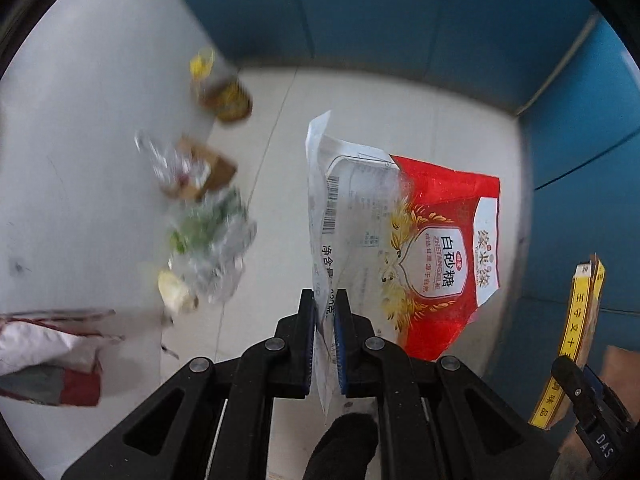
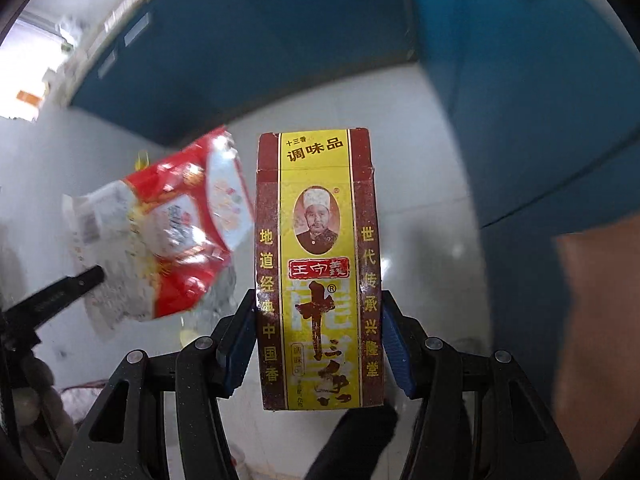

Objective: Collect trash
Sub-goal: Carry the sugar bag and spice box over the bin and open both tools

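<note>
Left gripper (image 1: 325,308): jaws clamped on the clear edge of one red sugar bag (image 1: 404,236). Right gripper (image 2: 318,312): jaws gripping one yellow-and-maroon spice box (image 2: 318,272) by its sides, held upright.

Only the left wrist view shows the litter on the floor (image 1: 380,96) left of the sugar bag: one yellow-labelled bottle (image 1: 222,88), one brown carton (image 1: 212,168), crumpled clear plastic (image 1: 212,240), one red-and-white bag (image 1: 48,356). All blurred.

Right wrist view alone shows the box's full front print; sugar bag hangs to its left.
</note>
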Demonstrator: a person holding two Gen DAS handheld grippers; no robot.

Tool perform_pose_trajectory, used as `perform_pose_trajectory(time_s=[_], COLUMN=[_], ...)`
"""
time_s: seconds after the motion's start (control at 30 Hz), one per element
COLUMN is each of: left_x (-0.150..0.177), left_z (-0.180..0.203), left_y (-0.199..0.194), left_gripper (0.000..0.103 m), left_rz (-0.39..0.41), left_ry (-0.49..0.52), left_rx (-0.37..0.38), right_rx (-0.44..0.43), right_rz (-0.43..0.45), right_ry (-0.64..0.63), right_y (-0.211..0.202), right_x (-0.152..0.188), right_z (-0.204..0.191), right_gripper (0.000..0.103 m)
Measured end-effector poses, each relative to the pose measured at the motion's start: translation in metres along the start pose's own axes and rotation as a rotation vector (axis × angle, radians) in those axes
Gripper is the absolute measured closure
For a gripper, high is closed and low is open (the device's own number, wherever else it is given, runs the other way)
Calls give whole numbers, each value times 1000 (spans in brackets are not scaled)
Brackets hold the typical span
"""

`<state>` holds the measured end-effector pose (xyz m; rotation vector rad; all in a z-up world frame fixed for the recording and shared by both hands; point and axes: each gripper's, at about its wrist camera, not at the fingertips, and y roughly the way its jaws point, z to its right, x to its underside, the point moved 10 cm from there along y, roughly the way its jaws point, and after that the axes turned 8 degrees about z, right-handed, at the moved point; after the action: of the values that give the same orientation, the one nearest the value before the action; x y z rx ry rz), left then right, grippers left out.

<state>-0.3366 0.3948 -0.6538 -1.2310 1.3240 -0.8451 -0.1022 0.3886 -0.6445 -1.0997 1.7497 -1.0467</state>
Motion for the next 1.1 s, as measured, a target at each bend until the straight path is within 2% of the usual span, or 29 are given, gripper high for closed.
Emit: perform_pose_trajectory(time_s=[0.13, 0.27, 0.37, 0.43, 0.5, 0.57, 0.6, 0.63, 0.67, 0.7, 0.73, 0.83, 1.0, 1.1], left_x=[20, 27, 27, 25, 24, 20, 17, 15, 13, 11, 8, 4, -1, 0], left_z=[-1, 12, 22, 30, 38, 40, 42, 42, 40, 39, 37, 30, 16, 7], left_y=[124, 210, 251, 267, 273, 274, 273, 269, 264, 261, 255, 234, 184, 141], left_gripper=[97, 96, 96, 89, 89, 88, 79, 53, 35, 7, 1, 1, 1, 1], left_rz=[-122, -200, -228, -241, -245, -248, -242, -232, -223, -209, -191, -154, -62, -12], left_ry=[-10, -13, -2, 5, 11, 31, 36, 41, 43, 43, 44, 43, 42, 28], left_rx=[-14, -3, 12, 27, 65, 57, 55, 50, 44, 44, 38, 30, 13, 27], right_rx=[-25, -5, 14, 24, 31, 55, 65, 74, 82, 89, 97, 123, 197, 232], right_rz=[-110, -187, -217, -241, -264, -283, -288, -286, -277, -263, -253, -212, -102, -35], right_ry=[-21, -68, -110, -139, -162, -191, -196, -195, -195, -197, -199, -206, -234, -264], right_y=[123, 226, 279, 307, 329, 344, 346, 346, 345, 339, 333, 304, 246, 197], right_x=[17, 30, 26, 26, 27, 25, 26, 24, 22, 19, 17, 12, -5, -12], right_z=[-3, 8, 13, 16, 17, 17, 23, 25, 25, 26, 27, 31, 29, 20], right_gripper=[44, 44, 44, 43, 42, 41, 38, 30, 25, 15, 9, 0, 0, 0])
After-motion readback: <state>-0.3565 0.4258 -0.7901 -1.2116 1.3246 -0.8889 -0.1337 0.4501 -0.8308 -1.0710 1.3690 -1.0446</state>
